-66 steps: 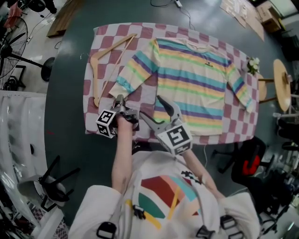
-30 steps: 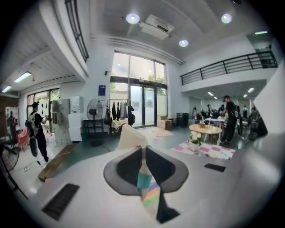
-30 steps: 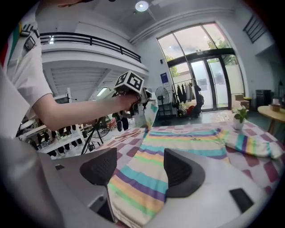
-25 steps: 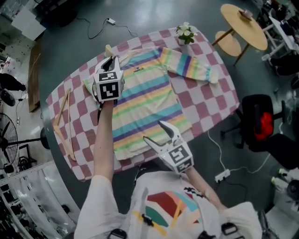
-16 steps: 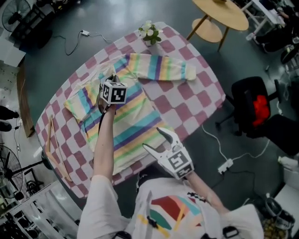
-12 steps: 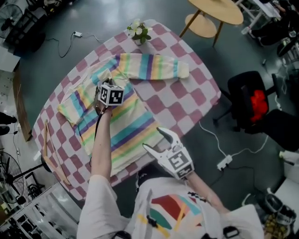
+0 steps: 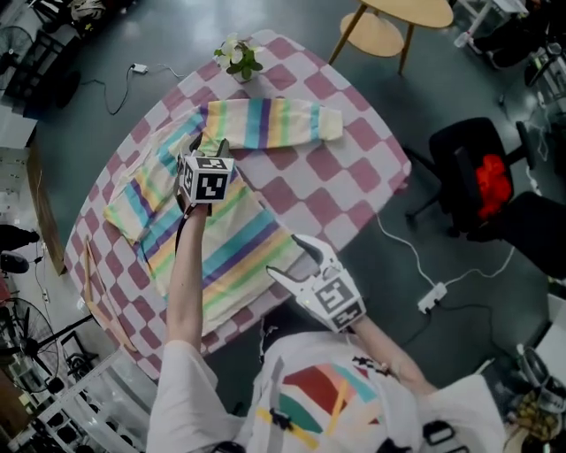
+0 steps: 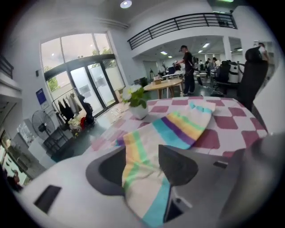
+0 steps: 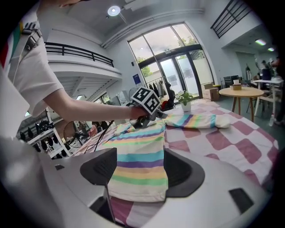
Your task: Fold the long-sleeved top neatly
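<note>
Left gripper view showed the left gripper (image 8: 141, 160) with fingers opening, the top (image 8: 178, 129) cloth between them. Head view showed the right gripper (image 7: 285, 258) with fingers apart, empty.

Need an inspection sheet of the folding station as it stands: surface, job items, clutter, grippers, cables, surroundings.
Surface: table under a pink-and-white checked cloth.
Job's things: striped long-sleeved top flat on the cloth, one sleeve stretched out.
Clutter: potted plant at the far edge; wooden hanger at the left edge.
Grippers: left gripper jaws opening, the top's fabric between them; right gripper open, holding nothing, near the hem.
Cables: power strip and a cable on the floor.
Surroundings: round wooden table, black chair.
</note>
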A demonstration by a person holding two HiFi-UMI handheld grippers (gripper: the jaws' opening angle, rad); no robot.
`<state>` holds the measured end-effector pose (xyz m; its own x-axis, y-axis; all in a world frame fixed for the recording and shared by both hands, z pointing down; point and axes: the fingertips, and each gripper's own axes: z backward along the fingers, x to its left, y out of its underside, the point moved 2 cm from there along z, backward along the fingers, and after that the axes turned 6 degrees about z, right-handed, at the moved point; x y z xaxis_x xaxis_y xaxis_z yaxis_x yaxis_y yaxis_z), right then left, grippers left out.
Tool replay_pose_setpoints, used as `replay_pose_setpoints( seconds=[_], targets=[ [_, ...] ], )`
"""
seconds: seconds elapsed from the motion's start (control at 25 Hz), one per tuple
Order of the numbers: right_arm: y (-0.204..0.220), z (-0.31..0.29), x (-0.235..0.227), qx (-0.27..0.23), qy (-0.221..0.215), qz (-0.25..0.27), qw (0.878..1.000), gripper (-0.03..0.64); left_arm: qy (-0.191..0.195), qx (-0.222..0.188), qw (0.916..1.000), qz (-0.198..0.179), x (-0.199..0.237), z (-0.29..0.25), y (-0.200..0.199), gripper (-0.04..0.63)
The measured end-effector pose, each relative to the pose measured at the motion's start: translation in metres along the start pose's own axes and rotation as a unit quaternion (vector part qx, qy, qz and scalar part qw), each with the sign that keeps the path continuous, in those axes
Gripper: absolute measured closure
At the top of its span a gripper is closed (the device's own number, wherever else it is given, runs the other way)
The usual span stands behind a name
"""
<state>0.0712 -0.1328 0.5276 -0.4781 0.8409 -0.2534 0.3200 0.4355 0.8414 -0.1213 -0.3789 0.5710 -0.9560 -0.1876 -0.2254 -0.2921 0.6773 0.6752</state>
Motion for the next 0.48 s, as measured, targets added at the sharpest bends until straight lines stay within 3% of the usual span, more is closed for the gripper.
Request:
replay_pose_setpoints(
  seconds=[0.08, 0.2, 0.28, 0.4, 0.48],
  targets=[
    [0.0, 0.005, -0.002, 0.004, 0.002, -0.005, 1.0, 0.288, 0.026, -0.032, 0.9979, -0.051, -0.028, 0.006, -0.035, 0.385],
    [0.002, 0.016, -0.01, 0.001, 0.014, -0.018, 1.0, 0.288, 0.071, -0.074, 0.9855, -0.135, -0.087, 0.007, -0.085, 0.385],
    [0.006, 0.023, -0.018, -0.013, 0.031, -0.029, 0.999, 0.288, 0.093, -0.093, 0.9707, -0.201, -0.132, 0.003, -0.107, 0.385],
    [0.013, 0.036, -0.031, -0.022, 0.052, -0.049, 0.997, 0.288, 0.118, -0.119, 0.9404, -0.296, -0.197, -0.005, -0.12, 0.38],
    [0.018, 0.046, -0.041, -0.024, 0.065, -0.067, 0.995, 0.288, 0.143, -0.108, 0.9237, -0.339, -0.234, -0.014, -0.114, 0.38]
  ],
)
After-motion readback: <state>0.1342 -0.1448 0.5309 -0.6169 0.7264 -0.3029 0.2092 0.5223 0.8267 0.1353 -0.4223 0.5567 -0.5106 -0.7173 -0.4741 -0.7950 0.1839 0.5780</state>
